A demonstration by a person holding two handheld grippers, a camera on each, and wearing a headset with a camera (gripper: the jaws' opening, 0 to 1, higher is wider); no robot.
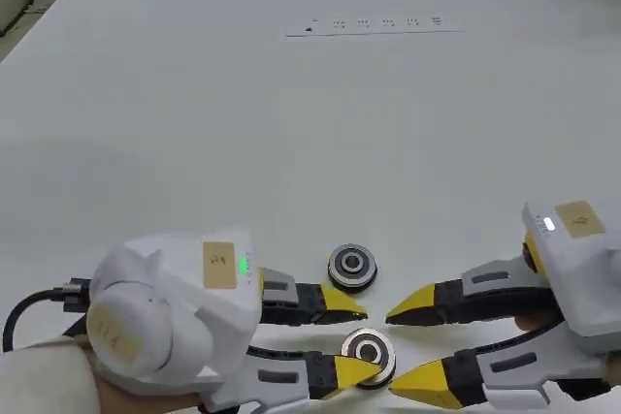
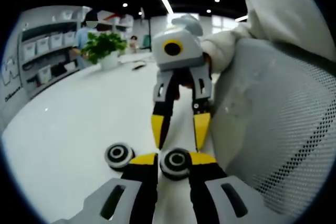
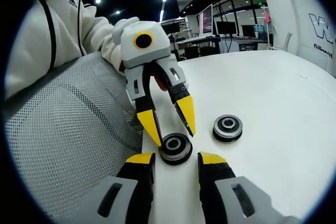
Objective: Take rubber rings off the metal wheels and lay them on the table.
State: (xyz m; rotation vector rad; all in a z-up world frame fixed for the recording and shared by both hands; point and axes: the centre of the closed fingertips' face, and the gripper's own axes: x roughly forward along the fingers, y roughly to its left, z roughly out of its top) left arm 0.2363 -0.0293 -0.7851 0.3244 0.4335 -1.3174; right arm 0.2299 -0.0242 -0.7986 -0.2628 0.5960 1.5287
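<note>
Two metal wheels with black rubber rings lie flat near the front edge of the white table (image 1: 291,143). The nearer wheel (image 1: 369,351) (image 2: 176,162) (image 3: 176,148) sits between the yellow tips of my left gripper (image 1: 354,338) (image 2: 173,158), whose jaws flank it closely but stand open. My right gripper (image 1: 400,346) (image 3: 176,160) faces it from the right, open, with its tips just short of the same wheel. The other wheel (image 1: 351,267) (image 2: 119,155) (image 3: 227,128) lies free a little farther out. In each gripper view the opposite gripper (image 2: 177,139) (image 3: 174,136) points back at the camera.
A white power strip (image 1: 374,24) lies far across the table. A grey mesh chair back (image 2: 283,129) (image 3: 68,129) stands close behind the table's front edge, beside the person's sleeve. Farther off are a potted plant (image 2: 105,45) and shelves (image 2: 47,61).
</note>
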